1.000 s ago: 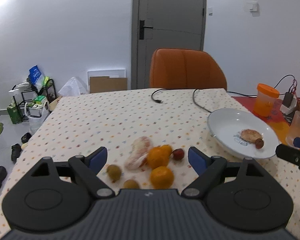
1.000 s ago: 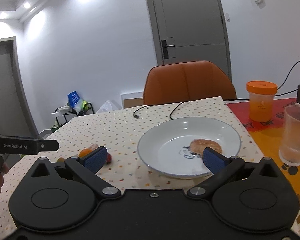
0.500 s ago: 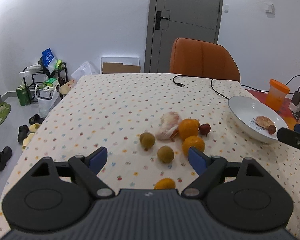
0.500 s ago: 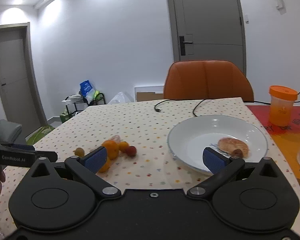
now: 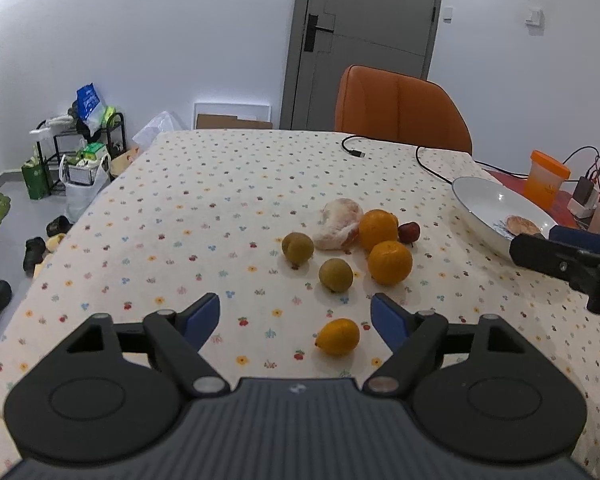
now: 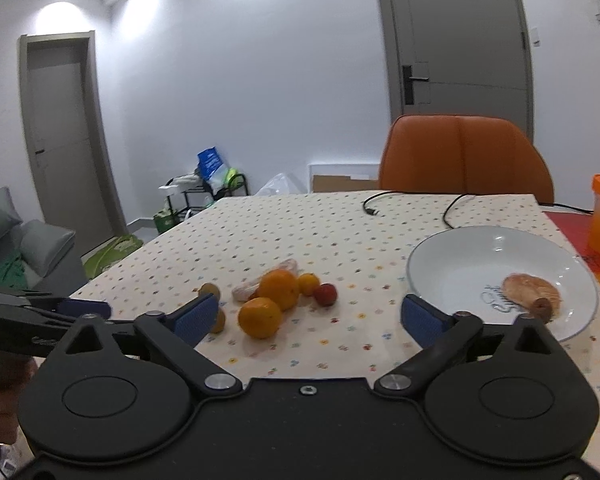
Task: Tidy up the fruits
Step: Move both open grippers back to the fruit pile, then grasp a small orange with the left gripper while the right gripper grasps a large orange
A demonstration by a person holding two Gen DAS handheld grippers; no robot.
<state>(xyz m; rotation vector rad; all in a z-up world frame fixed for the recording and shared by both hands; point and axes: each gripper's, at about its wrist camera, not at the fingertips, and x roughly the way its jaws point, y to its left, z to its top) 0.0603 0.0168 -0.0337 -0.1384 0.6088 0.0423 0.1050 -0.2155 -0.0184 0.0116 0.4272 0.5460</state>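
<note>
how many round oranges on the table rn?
2. One orange sits beside the peeled citrus piece; the other orange lies just in front of it, touching. The small yellow-orange fruit near the fingers isn't counted.

two oranges (image 5: 389,261), two brown fruits (image 5: 297,247), one plate (image 5: 476,208), one chair (image 5: 400,108)

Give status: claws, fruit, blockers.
Left claw open, empty. Right claw open, empty. Fruit pile loose on tablecloth; white plate holds two pieces. Nothing blocking.
</note>
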